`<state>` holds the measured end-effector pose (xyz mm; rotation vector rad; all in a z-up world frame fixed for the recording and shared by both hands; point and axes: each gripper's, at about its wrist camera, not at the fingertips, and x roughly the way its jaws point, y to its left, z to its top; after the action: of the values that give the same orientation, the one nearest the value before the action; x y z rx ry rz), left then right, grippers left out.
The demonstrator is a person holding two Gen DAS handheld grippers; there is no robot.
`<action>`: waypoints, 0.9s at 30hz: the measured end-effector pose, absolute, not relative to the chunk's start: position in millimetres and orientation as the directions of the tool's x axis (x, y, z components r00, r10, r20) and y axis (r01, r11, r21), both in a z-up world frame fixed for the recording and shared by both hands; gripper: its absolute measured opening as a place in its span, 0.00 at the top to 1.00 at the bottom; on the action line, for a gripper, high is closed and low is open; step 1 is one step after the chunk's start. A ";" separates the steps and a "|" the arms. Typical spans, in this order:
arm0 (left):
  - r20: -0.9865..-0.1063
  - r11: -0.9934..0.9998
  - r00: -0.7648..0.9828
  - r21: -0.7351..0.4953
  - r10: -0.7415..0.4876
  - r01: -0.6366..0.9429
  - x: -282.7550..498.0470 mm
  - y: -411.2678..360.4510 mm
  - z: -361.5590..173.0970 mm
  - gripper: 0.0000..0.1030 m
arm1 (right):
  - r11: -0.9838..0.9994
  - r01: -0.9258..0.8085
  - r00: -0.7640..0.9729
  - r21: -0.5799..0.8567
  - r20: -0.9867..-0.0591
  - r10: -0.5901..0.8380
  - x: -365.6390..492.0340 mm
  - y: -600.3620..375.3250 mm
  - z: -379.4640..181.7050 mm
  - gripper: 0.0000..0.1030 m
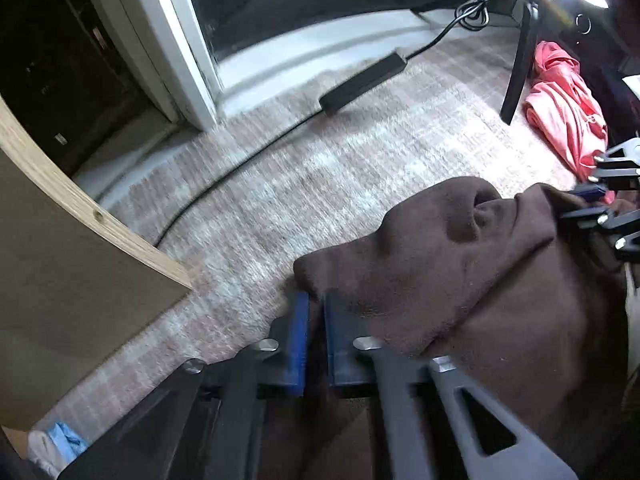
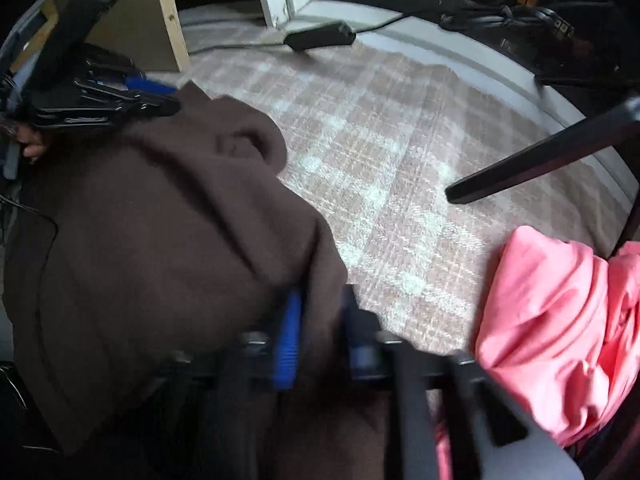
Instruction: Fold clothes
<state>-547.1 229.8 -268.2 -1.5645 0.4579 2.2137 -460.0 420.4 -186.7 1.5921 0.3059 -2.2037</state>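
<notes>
A brown fleece garment [image 1: 460, 280] hangs bunched between both grippers above a plaid rug [image 1: 320, 180]. In the left wrist view my left gripper [image 1: 316, 300] is shut, its blue pads [image 1: 298, 340] pinching an edge of the cloth. My right gripper [image 1: 588, 204] grips the other end at the right edge. In the right wrist view the brown garment [image 2: 160, 220] drapes over my right gripper [image 2: 320, 300], with cloth pressed between its blue pads [image 2: 290, 340]. The left gripper [image 2: 160, 96] holds the far corner at upper left.
A crumpled pink garment [image 2: 560, 320] lies on the rug [image 2: 380, 140] by a black chair leg [image 2: 540, 160]. A black power brick [image 1: 360, 80] with its cable lies near the white door frame [image 1: 180, 40]. A wooden panel [image 1: 60, 280] stands at the left.
</notes>
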 end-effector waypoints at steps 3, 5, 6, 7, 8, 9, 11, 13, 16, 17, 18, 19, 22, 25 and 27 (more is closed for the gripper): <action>-0.908 -0.871 -0.401 0.096 0.122 -0.482 -521.8 227.3 -250.5 0.95 | -0.880 0.476 -0.364 -0.009 -0.912 -0.187 -434.0 411.1 -163.8 0.93; -0.870 -0.893 -0.480 0.120 0.117 -0.434 -504.2 215.9 -233.6 0.95 | -0.865 0.496 -0.434 -0.071 -0.883 -0.176 -413.3 405.5 -149.0 0.93; -0.861 -0.907 -0.491 0.096 0.132 -0.411 -497.6 207.9 -227.9 0.95 | -0.861 0.503 -0.460 -0.075 -0.867 -0.193 -402.4 407.4 -141.1 0.93; -0.864 -0.915 -0.483 0.074 0.140 -0.397 -494.0 201.4 -226.6 0.93 | -0.855 0.511 -0.484 -0.082 -0.850 -0.208 -392.2 407.8 -136.7 0.93; -0.877 -0.918 -0.460 0.059 0.140 -0.391 -494.4 197.5 -229.1 0.91 | -0.847 0.522 -0.489 -0.105 -0.850 -0.196 -387.2 406.8 -138.2 0.93; -0.898 -0.917 -0.422 0.058 0.125 -0.394 -496.3 196.2 -236.1 0.86 | -0.835 0.536 -0.471 -0.123 -0.865 -0.174 -385.8 404.5 -146.9 0.93; -0.911 -0.919 -0.405 0.093 0.077 -0.383 -503.9 200.1 -240.3 0.82 | -0.822 0.548 -0.448 -0.154 -0.884 -0.133 -386.4 400.9 -164.1 0.93; -0.906 -0.921 -0.419 0.115 0.056 -0.371 -508.2 206.1 -232.4 0.84 | -0.822 0.545 -0.442 -0.163 -0.889 -0.117 -390.7 397.0 -176.6 0.93; -0.891 -0.874 -0.420 0.056 0.175 -0.483 -509.9 237.5 -202.6 0.76 | -0.824 0.547 -0.449 -0.148 -0.883 -0.140 -391.1 394.6 -177.0 0.93; -0.898 -0.843 -0.381 0.021 0.221 -0.538 -512.1 251.1 -197.4 0.71 | -0.821 0.552 -0.447 -0.147 -0.883 -0.142 -390.3 393.5 -177.3 0.93; -0.903 -0.814 -0.347 -0.005 0.252 -0.580 -515.2 265.4 -195.6 0.68 | -0.818 0.556 -0.445 -0.147 -0.884 -0.144 -389.4 392.4 -177.6 0.93; -0.908 -0.784 -0.312 -0.030 0.281 -0.620 -518.5 279.7 -194.2 0.67 | -0.815 0.560 -0.443 -0.146 -0.885 -0.146 -388.7 391.5 -177.9 0.93; -0.928 -0.727 -0.228 -0.063 0.294 -0.684 -535.9 312.7 -204.5 0.67 | -0.825 0.552 -0.431 -0.120 -0.888 -0.159 -386.2 393.4 -176.0 0.93; -0.954 -0.689 -0.123 -0.106 0.275 -0.717 -549.7 331.4 -223.1 0.67 | -0.827 0.549 -0.436 -0.119 -0.885 -0.163 -382.6 393.4 -172.2 0.93; -0.961 -0.664 -0.073 -0.128 0.266 -0.737 -551.8 339.9 -235.1 0.67 | -0.825 0.553 -0.435 -0.119 -0.886 -0.163 -380.6 392.8 -171.3 0.93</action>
<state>-551.8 339.9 -235.1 -1.4984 0.5238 1.8172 -380.6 392.8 -171.3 1.3433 0.5557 -2.2785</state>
